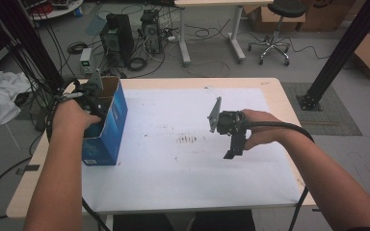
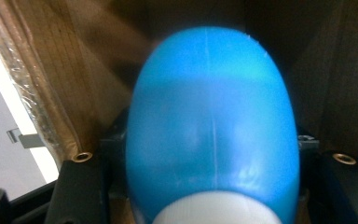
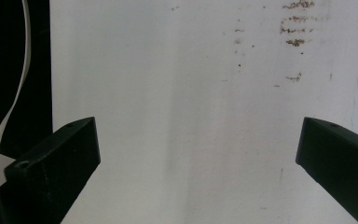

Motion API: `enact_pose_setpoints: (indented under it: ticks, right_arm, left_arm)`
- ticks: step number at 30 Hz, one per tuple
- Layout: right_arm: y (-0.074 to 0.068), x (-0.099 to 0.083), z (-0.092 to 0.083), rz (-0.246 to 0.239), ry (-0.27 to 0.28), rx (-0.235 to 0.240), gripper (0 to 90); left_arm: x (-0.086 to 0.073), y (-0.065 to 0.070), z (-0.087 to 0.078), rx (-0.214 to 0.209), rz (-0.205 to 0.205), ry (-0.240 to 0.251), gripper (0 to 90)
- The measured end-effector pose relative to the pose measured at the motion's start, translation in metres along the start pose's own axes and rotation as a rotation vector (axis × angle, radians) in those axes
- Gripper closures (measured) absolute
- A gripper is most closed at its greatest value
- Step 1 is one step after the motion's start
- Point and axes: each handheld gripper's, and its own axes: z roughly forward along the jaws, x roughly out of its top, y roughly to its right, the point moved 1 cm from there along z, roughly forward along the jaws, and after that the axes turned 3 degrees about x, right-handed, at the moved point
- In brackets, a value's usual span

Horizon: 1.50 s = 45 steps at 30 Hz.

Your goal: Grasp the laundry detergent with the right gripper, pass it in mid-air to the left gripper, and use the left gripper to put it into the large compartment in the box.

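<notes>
At the table's left edge, the left gripper [image 1: 92,96] reaches into the blue cardboard box [image 1: 110,126], its jaws clamped on a smooth, rounded blue plastic bottle [image 2: 212,126] with a white cap. Over the white sheet [image 1: 173,183], toward the right edge, the right gripper [image 1: 233,147] hangs with its jaws spread wide and empty.

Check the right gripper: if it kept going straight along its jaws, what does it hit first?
Probably the white sheet on the table. The right gripper points down at it with jaws wide open and nothing between them; depth is hard to judge.
</notes>
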Motion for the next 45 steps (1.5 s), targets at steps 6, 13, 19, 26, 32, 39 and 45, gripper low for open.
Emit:
enact_pose_setpoints:
  ticks: [6,13,19,26,32,39,45]
  right_arm:
    - [0.000,0.000,0.000,-0.002,-0.001,0.000,0.0]
    - [-0.001,0.000,0.000,-0.002,-0.002,-0.003,0.0]
    - [-0.001,0.001,0.002,-0.002,-0.008,-0.005,0.0]
    - [-0.001,0.002,0.003,-0.005,-0.009,-0.008,0.0]
    - [0.000,0.003,0.004,-0.010,-0.004,-0.007,0.0]
    - [0.000,0.004,0.004,-0.011,0.000,-0.008,0.0]
    - [0.000,0.003,0.004,-0.010,-0.001,-0.012,0.0]
  left_arm:
    - [-0.001,0.001,-0.001,-0.005,0.005,0.000,31.2]
    - [-0.003,0.001,-0.005,-0.010,0.015,0.014,28.1]
    - [-0.005,0.002,-0.009,0.002,0.029,0.020,27.8]
    - [-0.008,0.001,-0.020,0.016,0.032,0.039,26.1]
    - [-0.011,-0.002,-0.032,0.023,0.027,0.050,24.1]
    - [-0.015,-0.002,-0.043,0.029,0.024,0.069,22.3]
    - [-0.018,0.002,-0.053,0.025,0.045,0.078,18.5]
